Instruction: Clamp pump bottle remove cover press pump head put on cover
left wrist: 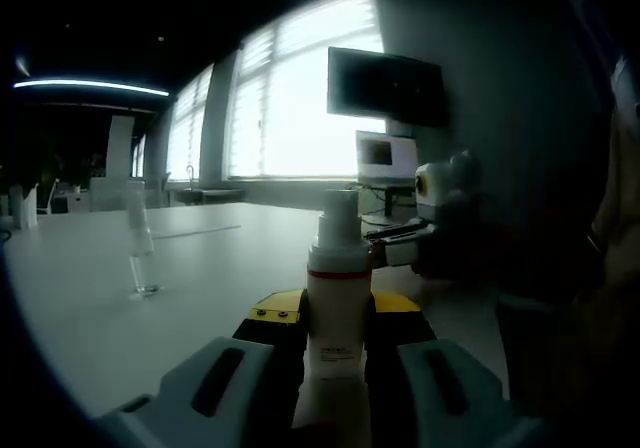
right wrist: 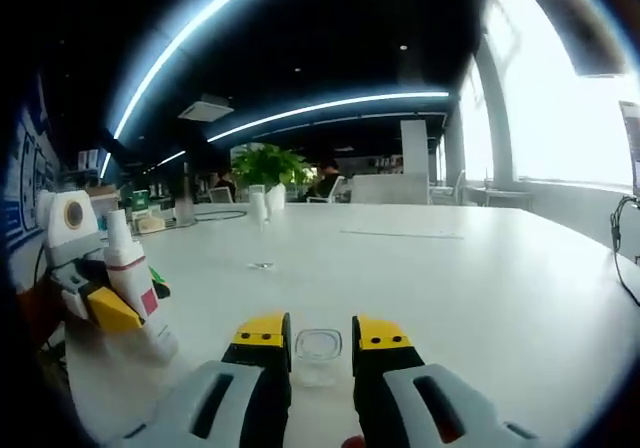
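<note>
My left gripper (left wrist: 338, 353) fingers clamp the white pump bottle (left wrist: 338, 308) at lower centre; my right gripper (right wrist: 320, 350) fingers narrowly hold the clear cover (right wrist: 319, 346).

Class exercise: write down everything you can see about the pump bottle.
The pump bottle is white and plastic-looking, with a red band below its pump head and a small label on its body. It stands upright, clamped between the left gripper's yellow-tipped jaws above the white table. Its pump head is bare; the clear cover sits between the right gripper's jaws.
</note>
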Demonstrator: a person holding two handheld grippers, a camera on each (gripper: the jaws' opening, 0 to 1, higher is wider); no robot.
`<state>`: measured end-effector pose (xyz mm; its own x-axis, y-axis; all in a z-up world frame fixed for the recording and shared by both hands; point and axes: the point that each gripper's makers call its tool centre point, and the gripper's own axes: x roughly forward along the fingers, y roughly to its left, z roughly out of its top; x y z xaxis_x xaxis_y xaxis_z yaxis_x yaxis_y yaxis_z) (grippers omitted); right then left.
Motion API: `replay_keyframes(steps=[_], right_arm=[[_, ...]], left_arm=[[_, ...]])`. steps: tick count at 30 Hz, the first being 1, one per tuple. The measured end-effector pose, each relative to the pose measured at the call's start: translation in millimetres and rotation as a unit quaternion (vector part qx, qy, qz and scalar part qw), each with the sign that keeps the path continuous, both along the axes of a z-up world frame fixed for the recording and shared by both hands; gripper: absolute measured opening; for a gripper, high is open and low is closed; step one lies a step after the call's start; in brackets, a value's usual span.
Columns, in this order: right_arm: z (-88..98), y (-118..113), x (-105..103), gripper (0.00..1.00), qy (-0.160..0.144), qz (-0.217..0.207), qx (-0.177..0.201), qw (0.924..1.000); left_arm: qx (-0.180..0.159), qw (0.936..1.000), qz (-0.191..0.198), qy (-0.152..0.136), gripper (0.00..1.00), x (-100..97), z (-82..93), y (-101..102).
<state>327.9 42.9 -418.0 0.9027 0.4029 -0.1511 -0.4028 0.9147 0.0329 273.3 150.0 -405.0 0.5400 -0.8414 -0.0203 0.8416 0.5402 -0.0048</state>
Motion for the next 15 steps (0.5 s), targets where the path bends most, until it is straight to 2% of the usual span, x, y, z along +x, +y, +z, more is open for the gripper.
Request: replay_keyframes(steps=[7, 15], right_arm=[[3.1, 0, -1, 0.18, -0.002, 0.004, -0.001, 1.0], [13.2, 1, -10, 0.1, -0.009, 0.013, 0.004, 0.9999]], left_arm=[[0.0, 1.0, 0.0, 0.0, 0.13, -0.1, -0.1, 0], [0.0, 1.0, 0.001, 0.0, 0.13, -0.4, -0.2, 0]])
